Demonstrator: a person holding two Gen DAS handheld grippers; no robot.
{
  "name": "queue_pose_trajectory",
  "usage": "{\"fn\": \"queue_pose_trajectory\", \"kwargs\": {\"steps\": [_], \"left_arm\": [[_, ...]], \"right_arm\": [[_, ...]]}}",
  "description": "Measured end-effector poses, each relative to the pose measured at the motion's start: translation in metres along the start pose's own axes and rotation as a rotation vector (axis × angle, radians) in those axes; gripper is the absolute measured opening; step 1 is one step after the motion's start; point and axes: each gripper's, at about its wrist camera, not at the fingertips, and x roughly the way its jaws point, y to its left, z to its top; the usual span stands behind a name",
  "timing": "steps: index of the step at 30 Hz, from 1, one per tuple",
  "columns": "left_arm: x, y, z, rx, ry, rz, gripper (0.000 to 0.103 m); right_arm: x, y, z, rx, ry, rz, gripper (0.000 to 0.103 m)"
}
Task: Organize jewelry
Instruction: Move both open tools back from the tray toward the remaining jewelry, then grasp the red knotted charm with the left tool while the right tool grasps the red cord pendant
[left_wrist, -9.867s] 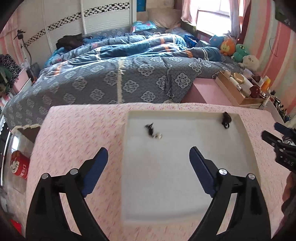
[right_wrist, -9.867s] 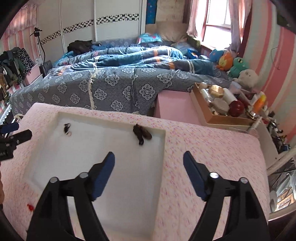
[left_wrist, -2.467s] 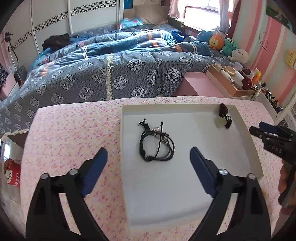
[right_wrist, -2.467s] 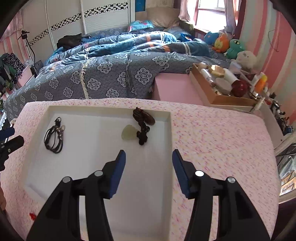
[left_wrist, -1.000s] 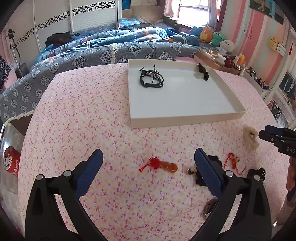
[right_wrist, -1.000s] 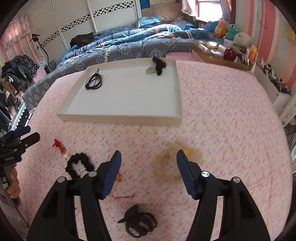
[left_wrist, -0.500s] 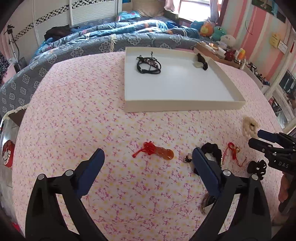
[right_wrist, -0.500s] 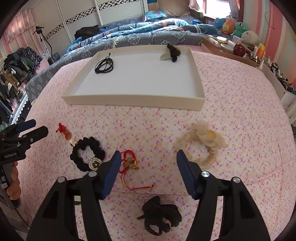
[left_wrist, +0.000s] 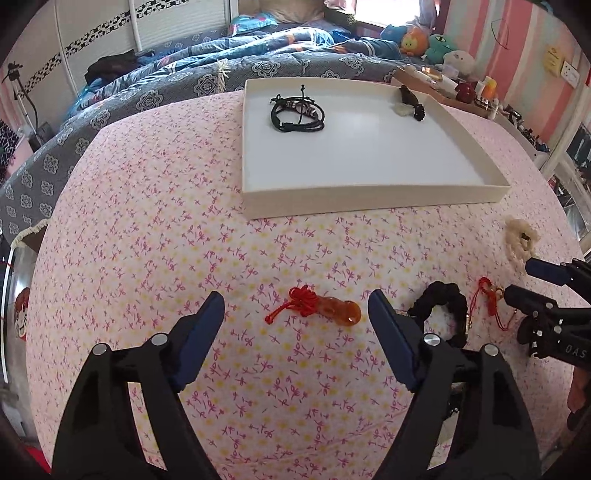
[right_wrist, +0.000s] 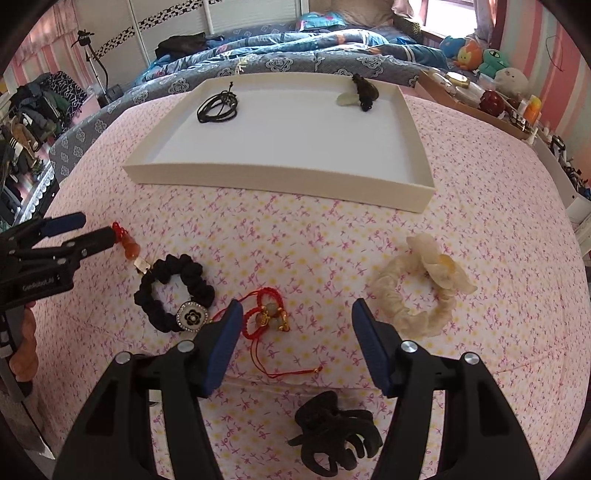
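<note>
In the left wrist view, the left gripper (left_wrist: 295, 314) hangs above a pink flowered tablecloth (left_wrist: 147, 229) with its blue-padded jaws spread wide and nothing between them. Just beyond the gap, toward 12 o'clock, lies an amber pendant on a red knotted cord (left_wrist: 314, 310). At 3 o'clock from it sits a black scrunchie (left_wrist: 445, 301), then a red string bracelet (left_wrist: 489, 299), and a cream scrunchie (left_wrist: 521, 238) farther out toward 2 o'clock. A shallow white tray (left_wrist: 369, 201) rests farther off at 12 o'clock, holding a black cord bracelet (left_wrist: 297, 114) near its far left corner and a dark cord with a pale stone (left_wrist: 410, 105) near its far right corner. The right gripper (left_wrist: 524, 280) enters from the 3 o'clock edge, its tips close to the red string bracelet. In the right wrist view, that right gripper (right_wrist: 295, 332) is likewise parted wide and empty, above the cloth. The red string bracelet (right_wrist: 267, 314) lies just inside its left finger, the black scrunchie (right_wrist: 173, 299) at 10 o'clock, the cream scrunchie (right_wrist: 417, 295) at 2 o'clock, and a black claw hair clip (right_wrist: 332, 432) nearest the camera at 6 o'clock. The left gripper (right_wrist: 99, 229) reaches in from 9 o'clock, tips beside the amber pendant (right_wrist: 129, 247). The tray (right_wrist: 280, 181) sits at 12 o'clock.
</note>
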Motion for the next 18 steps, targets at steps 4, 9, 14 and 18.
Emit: {"fn": "queue_pose_trajectory", "kwargs": {"steps": [4,9,14,18], "left_arm": [[0.005,-0.003,0.001,0.016,0.008,0.007,0.067],[0.016,-0.004,0.004,0.025,0.035,0.005,0.054],[0.020,-0.003,0.006,0.027,0.042,-0.010,0.050],[0.024,-0.003,0.005,0.028,0.057,-0.034,0.042]], "right_arm": [[0.006,0.002,-0.001,-0.006,0.019,0.002,0.061],[0.013,0.007,-0.002,-0.022,0.041,0.005,0.053],[0.018,0.010,-0.001,-0.034,0.056,0.008,0.048],[0.023,0.011,-0.001,-0.043,0.074,0.013,0.040]]}}
